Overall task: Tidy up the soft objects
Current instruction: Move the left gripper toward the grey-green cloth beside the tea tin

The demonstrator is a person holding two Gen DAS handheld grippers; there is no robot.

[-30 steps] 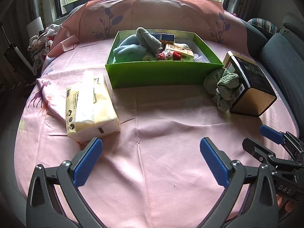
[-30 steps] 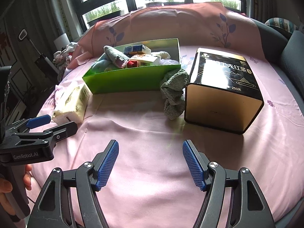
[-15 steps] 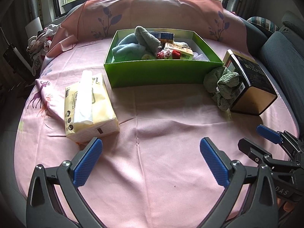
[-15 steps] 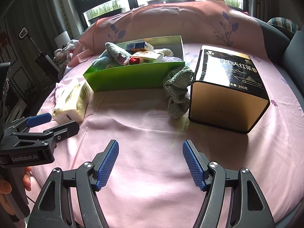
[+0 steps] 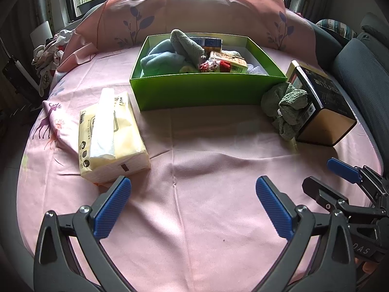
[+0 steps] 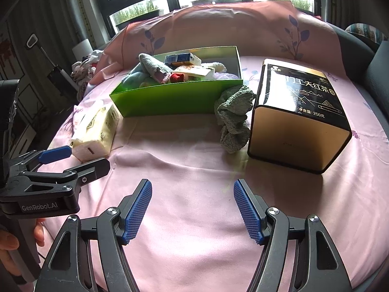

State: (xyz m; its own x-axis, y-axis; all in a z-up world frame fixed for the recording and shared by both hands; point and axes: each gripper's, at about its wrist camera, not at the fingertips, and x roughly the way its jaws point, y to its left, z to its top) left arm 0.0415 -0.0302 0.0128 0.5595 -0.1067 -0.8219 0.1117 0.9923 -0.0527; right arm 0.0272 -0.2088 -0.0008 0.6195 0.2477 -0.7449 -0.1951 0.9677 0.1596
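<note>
Left gripper (image 5: 193,205): black frame with blue ribbed pads, released, jaws wide apart with nothing between them, hovering over the near part of the pink sheet; it also shows at the left edge of the right wrist view (image 6: 73,158)
Right gripper (image 6: 192,210): same build, released, jaws apart and empty, above the pink sheet just right of the left gripper
Round surface (image 5: 206,170): covered by a pink cloth with a purple deer print near its left edge and creases across the middle
Tissue pack (image 5: 109,133): soft yellow-and-white plastic pack, a white tissue sticking out of its top, lying flat on the left, near the left gripper's left pad
Crumpled cloth (image 6: 234,119): grey-green knitted cloth, bunched up on the sheet, touching the front right corner of the green box and leaning against the tea tin's side
Tea tin (image 6: 299,119): black and gold rectangular tin with Chinese lettering, lying on the right
Green box (image 5: 206,92): open bright green cardboard box beyond the middle of the sheet, holding a light blue cloth (image 5: 160,59), a grey towel (image 5: 186,46), small printed cartons and something red
Backrest (image 5: 194,17): pink cover with purple leaf print behind the box, windows beyond
</note>
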